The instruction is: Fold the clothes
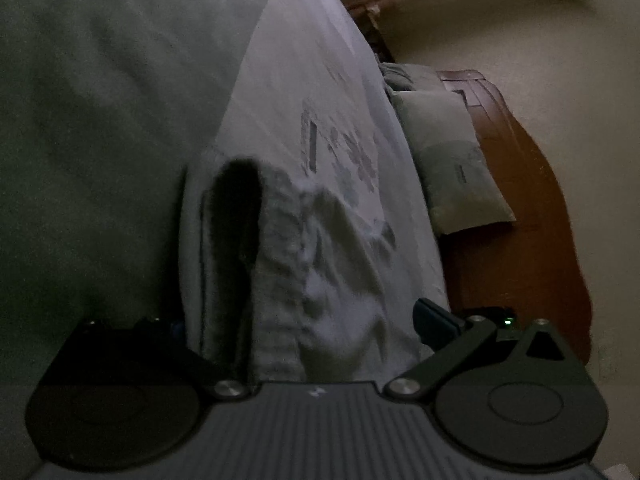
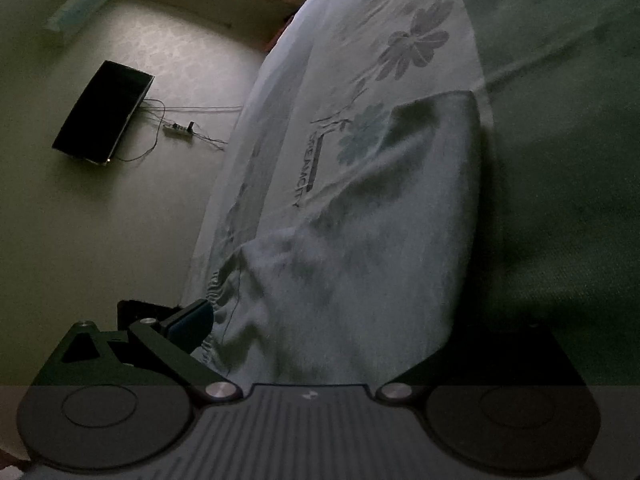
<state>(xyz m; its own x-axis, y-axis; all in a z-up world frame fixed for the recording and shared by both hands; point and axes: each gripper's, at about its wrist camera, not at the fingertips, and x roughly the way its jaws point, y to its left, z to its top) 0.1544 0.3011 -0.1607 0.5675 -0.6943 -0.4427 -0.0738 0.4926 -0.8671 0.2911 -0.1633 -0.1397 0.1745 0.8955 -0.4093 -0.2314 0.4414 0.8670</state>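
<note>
Fingers first: the left gripper [image 1: 304,316] has a thick bunch of pale knitted garment [image 1: 320,280] filling the space between its two fingers. Only the blue-padded finger [image 1: 434,318] on the right side of that view shows clearly — the other is lost in shadow behind the cloth. The fabric sits between them, but I cannot tell whether the fingers are pressed onto it or merely stand around it.

The right gripper [image 2: 332,320] is in much the same position. Its blue-padded finger [image 2: 192,320] shows at the left of its view, just beside a ribbed edge of the garment [image 2: 360,240], and the opposite finger is buried in darkness under the cloth. Again, whether it is clamped or loose I cannot tell.

The garment is a light, soft knit with a ribbed hem, rumpled and heaped up close to both cameras. It lies on the bed, on a pale bedsheet [image 1: 320,92] printed with grey flowers and a band of lettering.

Further out, in the left wrist view, a pillow [image 1: 452,160] rests against a reddish wooden headboard [image 1: 532,208], with a plain wall behind. In the right wrist view a dark flat television [image 2: 104,114] hangs on a patterned wall, and a power strip [image 2: 178,128] with trailing cables sits just beside it. The room is dim, and much of both views is murky.
</note>
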